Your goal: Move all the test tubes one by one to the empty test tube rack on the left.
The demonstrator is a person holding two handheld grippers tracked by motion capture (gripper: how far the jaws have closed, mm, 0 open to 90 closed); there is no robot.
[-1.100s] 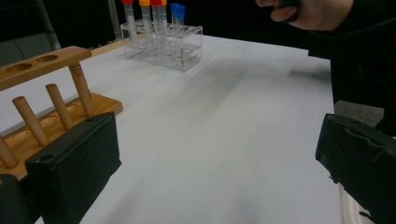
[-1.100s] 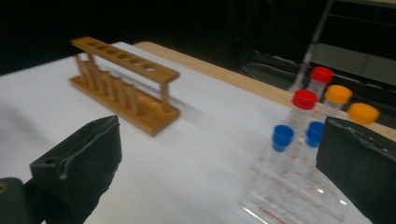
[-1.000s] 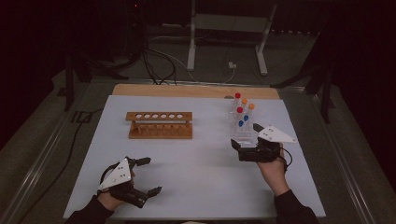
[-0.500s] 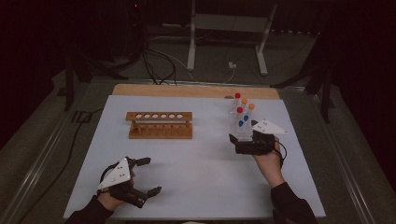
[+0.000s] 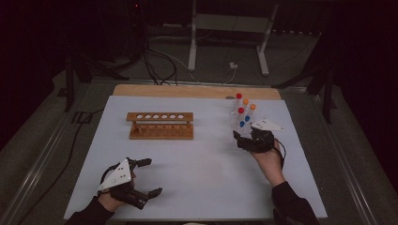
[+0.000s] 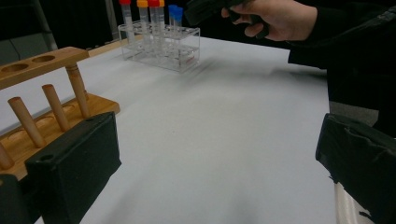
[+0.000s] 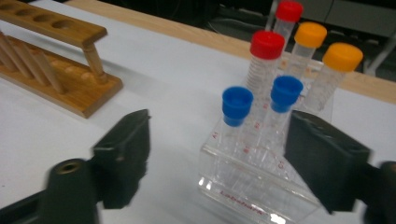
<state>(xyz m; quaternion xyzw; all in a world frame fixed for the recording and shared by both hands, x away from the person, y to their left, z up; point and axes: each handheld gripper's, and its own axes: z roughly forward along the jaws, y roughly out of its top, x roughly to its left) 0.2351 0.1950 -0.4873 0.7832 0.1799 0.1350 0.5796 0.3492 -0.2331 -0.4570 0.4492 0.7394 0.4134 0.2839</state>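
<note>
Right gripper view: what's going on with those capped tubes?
A person is bringing the right claw up to a clear rack of capped tubes. Its jaws have just been closing but stand apart, on either side of the nearer blue-capped tube, not yet pressing on it. The left claw rests open near the table's front edge. The wooden rack stands empty.
</note>
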